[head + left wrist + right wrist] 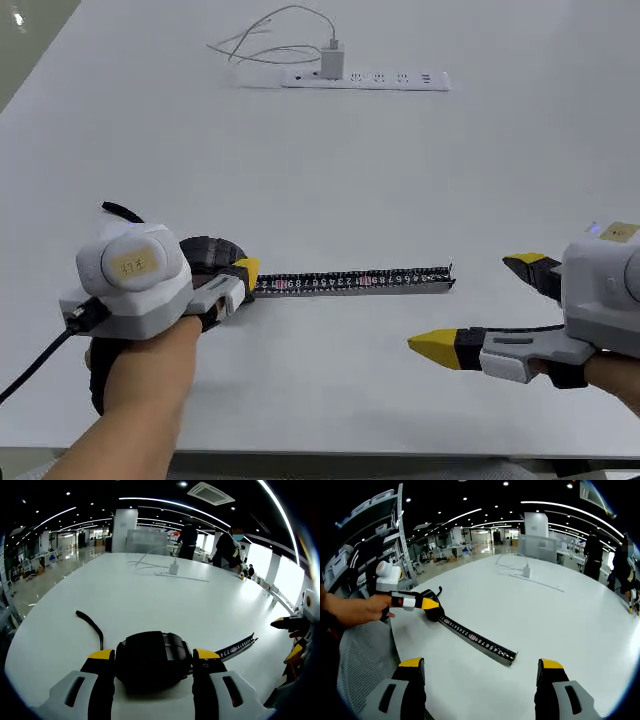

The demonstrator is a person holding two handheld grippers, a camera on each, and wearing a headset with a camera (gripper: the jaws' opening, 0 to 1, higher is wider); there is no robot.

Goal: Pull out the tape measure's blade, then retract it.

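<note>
Gripping the black tape measure [212, 252] by its sides, the left gripper [153, 655] holds it on the white table [400, 150]. Its blade [355, 281] lies extended, flat. The right gripper [475, 303] hovers near the blade's tip, jaws apart, empty.

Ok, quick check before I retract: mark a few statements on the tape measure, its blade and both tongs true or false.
1. The left tongs are shut on the tape measure's case. True.
2. The blade is fully retracted. False: it lies extended on the table.
3. The right tongs grip the blade's tip. False: they are open, apart from it.
4. A charger is plugged into the power strip. True.
</note>
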